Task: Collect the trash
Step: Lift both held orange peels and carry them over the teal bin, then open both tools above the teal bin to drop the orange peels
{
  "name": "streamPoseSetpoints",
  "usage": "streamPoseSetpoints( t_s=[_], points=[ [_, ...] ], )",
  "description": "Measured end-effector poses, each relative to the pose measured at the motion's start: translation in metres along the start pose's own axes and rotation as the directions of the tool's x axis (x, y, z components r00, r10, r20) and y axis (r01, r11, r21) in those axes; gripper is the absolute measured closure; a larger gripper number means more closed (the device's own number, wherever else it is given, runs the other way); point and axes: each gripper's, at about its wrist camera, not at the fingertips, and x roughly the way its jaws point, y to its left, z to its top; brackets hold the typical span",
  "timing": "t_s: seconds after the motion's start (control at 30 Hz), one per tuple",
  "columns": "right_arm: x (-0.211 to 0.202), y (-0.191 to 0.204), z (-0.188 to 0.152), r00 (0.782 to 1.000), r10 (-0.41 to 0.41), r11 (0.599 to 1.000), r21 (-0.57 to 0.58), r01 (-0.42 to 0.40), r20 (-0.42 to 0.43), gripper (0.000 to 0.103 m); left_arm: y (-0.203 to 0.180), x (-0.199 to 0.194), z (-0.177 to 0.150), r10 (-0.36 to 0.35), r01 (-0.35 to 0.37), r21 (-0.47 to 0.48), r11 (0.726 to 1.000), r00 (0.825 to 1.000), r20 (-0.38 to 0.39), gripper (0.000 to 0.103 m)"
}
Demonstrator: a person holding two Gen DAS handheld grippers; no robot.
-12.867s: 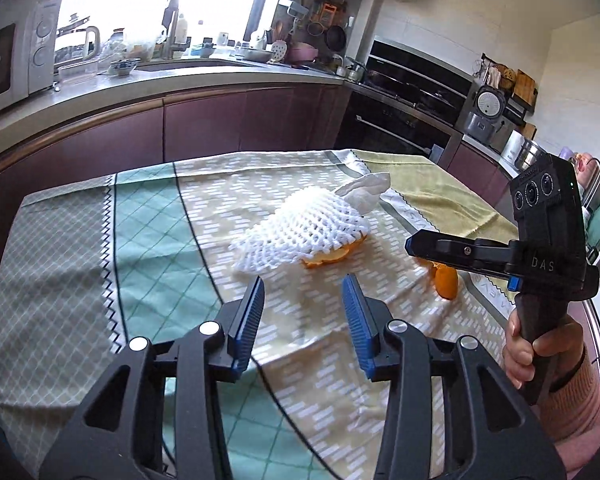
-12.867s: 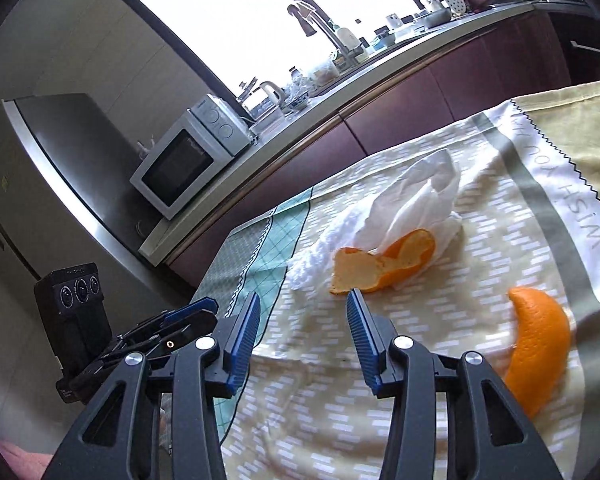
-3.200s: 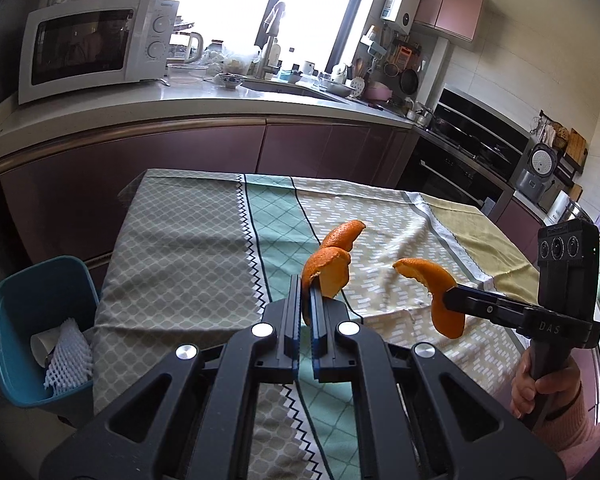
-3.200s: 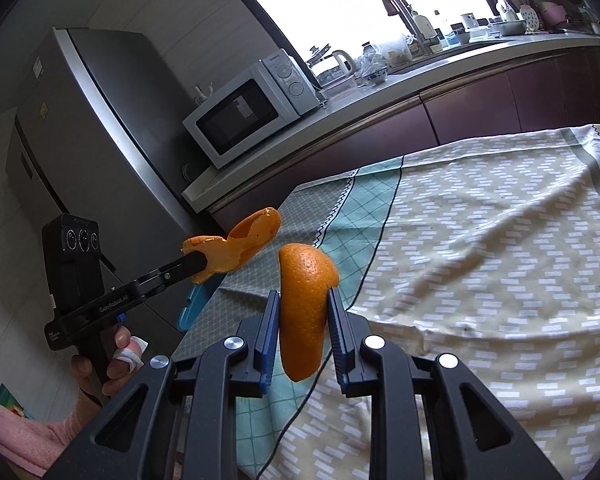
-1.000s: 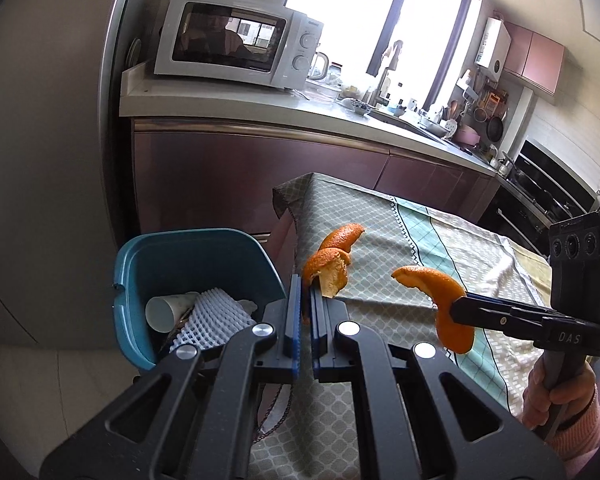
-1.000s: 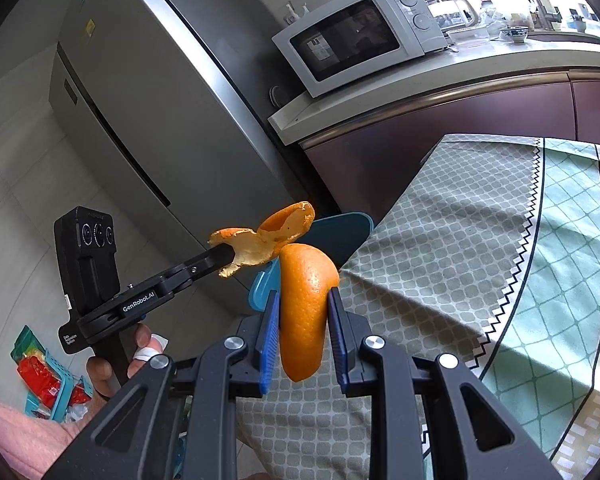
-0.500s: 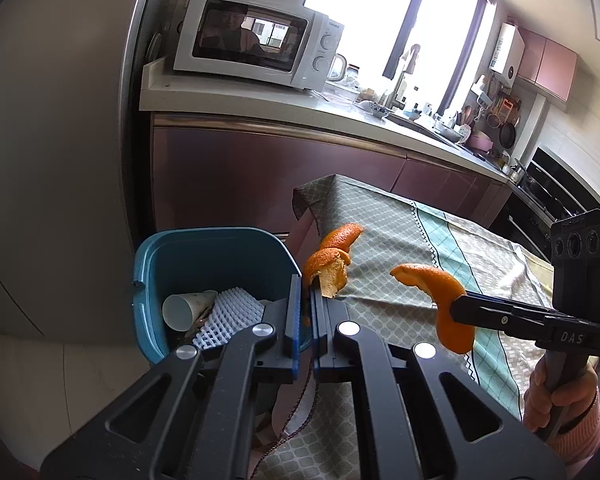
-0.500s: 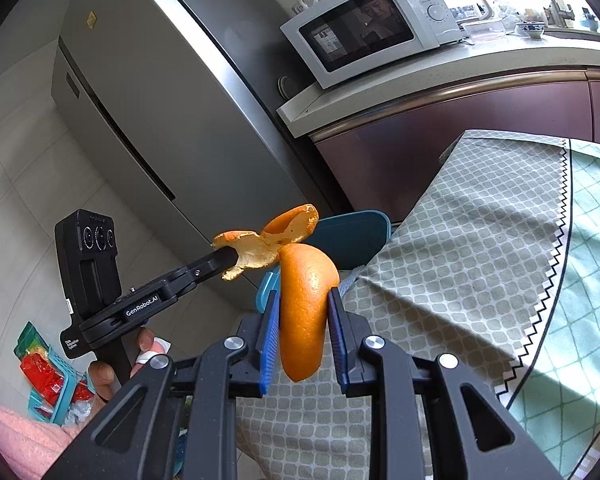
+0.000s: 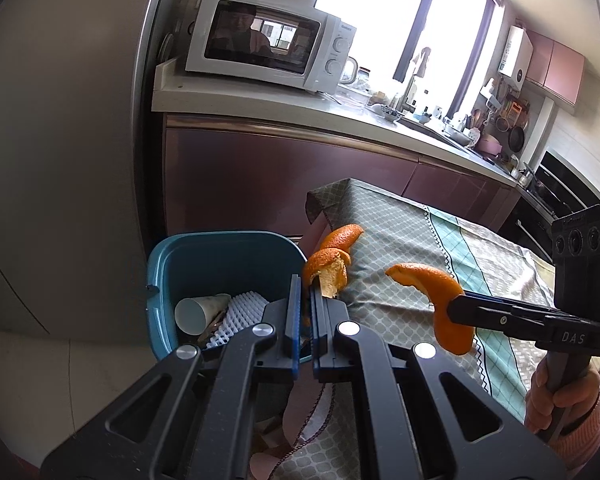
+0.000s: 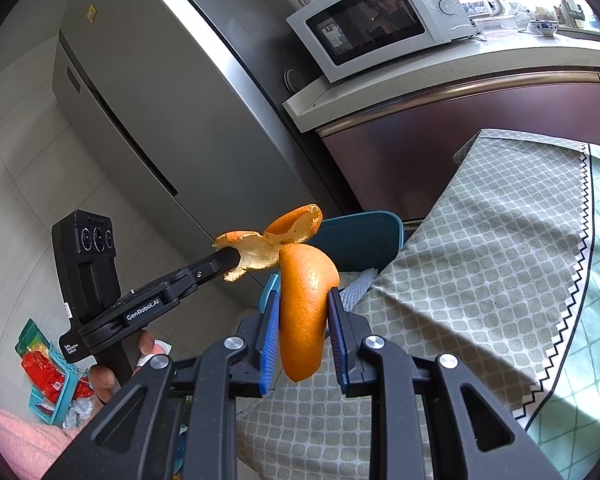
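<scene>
The left tongs (image 9: pixel 305 294) are pressed almost together, clamped on a curled, ragged piece of orange peel (image 9: pixel 331 264) that sticks up from between the blue pads. The right tongs (image 10: pixel 304 312) stand a little apart, clamped on a thicker, smooth wedge of orange peel (image 10: pixel 305 308) held upright between their pads. Each set of tongs is carried by a hand: the left hand (image 10: pixel 112 368) grips its handle beside a pink sleeve (image 10: pixel 16 436), and the right hand (image 9: pixel 560 396) does the same.

Taking the teal bin (image 9: pixel 204 264) as the landmark: the ragged peel hangs just above the bin's rim on the side nearest the surface, and the smooth wedge is held near the bin, over the cloth edge. Two pieces of peel are in the tongs. Inside the bin lie one white paper cup (image 9: pixel 198 312) and one white foam fruit net (image 9: pixel 240 312), touching each other.

The bin stands on the floor right against the surface, which is covered by a patterned tablecloth (image 10: pixel 500 240) in grey-green, teal and yellow bands, hanging down toward the bin. Behind the bin runs a kitchen counter with maroon cabinet fronts (image 9: pixel 268 176); one white microwave (image 9: pixel 272 52) sits on it, above the bin. A steel refrigerator (image 10: pixel 172 112) rises beside the bin. Bright windows (image 9: pixel 400 12) are further along the counter.
</scene>
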Motion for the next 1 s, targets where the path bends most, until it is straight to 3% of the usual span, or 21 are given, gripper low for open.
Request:
streamPoseSetpoints(
  t_s=[0.6,1.0],
  points=[
    [0.017,-0.003,0.008,1.000,0.011,1.000,0.004,-0.011,-0.022,0.081,0.012,0.005,0.002,0.045,-0.045,-0.018,0.999,0.999,0.000,0.099],
    [0.059,-0.009,0.023,0.995,-0.043,0.999,0.016,0.045,-0.095,0.081,0.029,0.035,0.006,0.093,-0.095,-0.040,0.995,0.995,-0.047,0.098]
  ],
)
